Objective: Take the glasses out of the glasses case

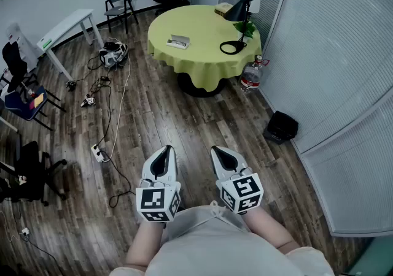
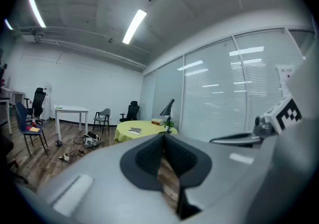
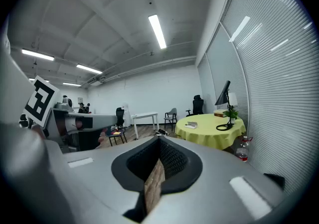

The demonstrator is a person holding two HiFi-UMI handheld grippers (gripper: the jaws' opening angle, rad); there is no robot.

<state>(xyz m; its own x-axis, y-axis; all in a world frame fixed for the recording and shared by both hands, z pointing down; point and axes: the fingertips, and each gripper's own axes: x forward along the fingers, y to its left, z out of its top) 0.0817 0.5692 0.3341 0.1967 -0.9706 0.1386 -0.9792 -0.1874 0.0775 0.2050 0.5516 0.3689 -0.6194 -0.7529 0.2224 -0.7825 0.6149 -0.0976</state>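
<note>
Close to the person's body, the left gripper (image 1: 163,151) and the right gripper (image 1: 221,152) are held side by side above the wooden floor (image 1: 184,121). In each gripper view the two jaws meet at their tips. Nothing sits between them, and only a sliver of floor shows through the gap lower down.

A power strip (image 1: 98,153) and loose cables lie on the floor to the left. A water bottle (image 1: 250,76) stands at the foot of the round table (image 1: 202,63).

The glasses case (image 1: 178,42) lies on the table's yellow-green cloth, well apart from both grippers and straight ahead of them. A black desk lamp (image 1: 241,14) stands near the far right edge. The case is too small to tell whether it is open or what it holds.
</note>
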